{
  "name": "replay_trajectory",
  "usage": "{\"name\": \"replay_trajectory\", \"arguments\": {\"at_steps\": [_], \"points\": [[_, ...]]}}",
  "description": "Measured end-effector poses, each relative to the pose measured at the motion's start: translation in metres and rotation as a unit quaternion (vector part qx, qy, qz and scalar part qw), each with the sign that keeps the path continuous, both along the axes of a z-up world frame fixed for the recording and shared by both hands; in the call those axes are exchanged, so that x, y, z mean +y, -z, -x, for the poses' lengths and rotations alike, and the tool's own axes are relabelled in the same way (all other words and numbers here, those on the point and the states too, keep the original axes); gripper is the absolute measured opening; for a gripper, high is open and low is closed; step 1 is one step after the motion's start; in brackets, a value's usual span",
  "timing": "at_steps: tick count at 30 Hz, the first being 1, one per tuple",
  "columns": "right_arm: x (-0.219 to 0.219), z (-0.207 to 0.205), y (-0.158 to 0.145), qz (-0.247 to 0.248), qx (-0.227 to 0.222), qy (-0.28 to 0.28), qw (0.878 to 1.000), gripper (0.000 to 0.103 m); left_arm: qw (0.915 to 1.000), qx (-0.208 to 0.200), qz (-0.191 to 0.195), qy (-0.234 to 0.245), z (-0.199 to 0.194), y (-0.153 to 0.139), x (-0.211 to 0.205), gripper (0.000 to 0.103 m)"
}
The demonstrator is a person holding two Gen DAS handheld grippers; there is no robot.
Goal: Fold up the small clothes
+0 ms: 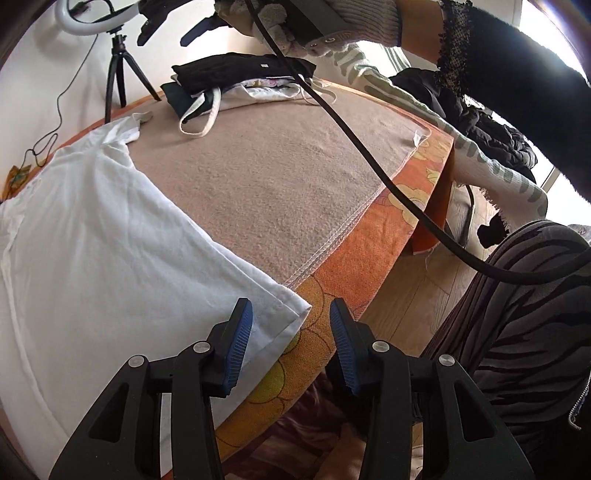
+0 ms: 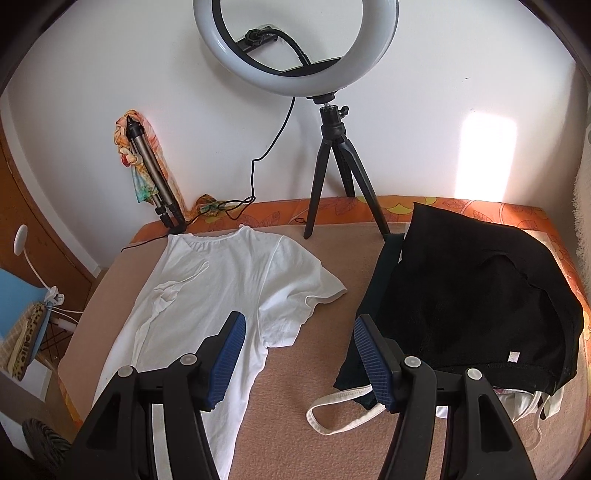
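A white T-shirt [image 2: 207,295] lies spread flat on the beige blanket [image 2: 295,387], neck toward the wall. Its hem corner [image 1: 291,314] shows in the left wrist view, near the table's front edge. My left gripper [image 1: 291,325] is open, its fingers either side of that hem corner, just above it. My right gripper [image 2: 299,339] is open and empty, above the blanket between the T-shirt's right sleeve and a pile of folded clothes topped by a black garment [image 2: 480,295]. The right gripper also shows at the top of the left wrist view [image 1: 173,22].
A ring light on a black tripod [image 2: 332,158] stands at the back of the blanket. A folded tripod [image 2: 155,177] leans on the wall. An orange floral cloth [image 1: 369,251] covers the table edge. A black cable [image 1: 369,158] hangs across. Dark clothes [image 1: 480,122] lie at the right.
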State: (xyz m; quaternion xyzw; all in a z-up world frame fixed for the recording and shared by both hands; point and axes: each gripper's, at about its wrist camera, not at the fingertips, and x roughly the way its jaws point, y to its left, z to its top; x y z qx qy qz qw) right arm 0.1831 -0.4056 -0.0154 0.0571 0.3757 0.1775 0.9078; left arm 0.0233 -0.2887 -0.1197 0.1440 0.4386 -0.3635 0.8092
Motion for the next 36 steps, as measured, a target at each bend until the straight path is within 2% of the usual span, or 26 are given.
{"name": "replay_trajectory", "arguments": {"at_steps": [4, 6, 8, 10, 12, 15, 24, 29, 33, 35, 36], "points": [[0.008, -0.027, 0.008, -0.002, 0.011, -0.022, 1.0, 0.064, 0.9999, -0.01, 0.003, -0.01, -0.004, 0.001, -0.001, 0.042], [0.015, -0.045, 0.015, -0.001, 0.022, -0.033, 0.999, 0.064, 0.9997, -0.002, 0.018, -0.018, -0.008, 0.001, 0.002, 0.041], [0.021, -0.064, 0.024, 0.002, 0.031, -0.029, 0.999, 0.064, 0.9992, 0.004, 0.029, -0.028, -0.012, 0.001, 0.006, 0.031], [0.024, -0.085, 0.037, -0.001, 0.049, -0.024, 0.999, 0.064, 0.9983, 0.013, 0.044, -0.035, -0.018, 0.002, 0.011, 0.013], [0.026, -0.105, 0.051, -0.003, 0.067, -0.012, 0.998, 0.064, 0.9957, 0.035, 0.072, -0.046, -0.025, 0.004, 0.019, 0.007], [0.026, -0.131, 0.071, -0.008, 0.093, 0.007, 0.996, 0.064, 0.9924, 0.051, 0.095, -0.06, -0.027, 0.003, 0.025, 0.004], [0.031, -0.162, 0.107, 0.022, 0.123, 0.022, 0.992, 0.06, 0.9875, 0.041, 0.125, -0.086, -0.02, -0.011, 0.037, 0.003], [0.036, -0.162, 0.109, 0.033, 0.118, 0.011, 0.992, 0.061, 0.9856, 0.042, 0.136, -0.092, -0.021, -0.012, 0.042, 0.003], [0.035, -0.163, 0.109, 0.034, 0.118, 0.006, 0.992, 0.061, 0.9912, -0.012, 0.111, -0.071, -0.009, -0.022, 0.029, 0.003], [0.037, -0.163, 0.109, 0.039, 0.116, 0.006, 0.992, 0.061, 0.9931, -0.019, 0.095, -0.066, -0.007, -0.021, 0.022, 0.01], [0.037, -0.163, 0.109, 0.041, 0.115, 0.004, 0.993, 0.061, 0.9941, -0.013, 0.088, -0.061, -0.007, -0.018, 0.019, 0.021]]}}
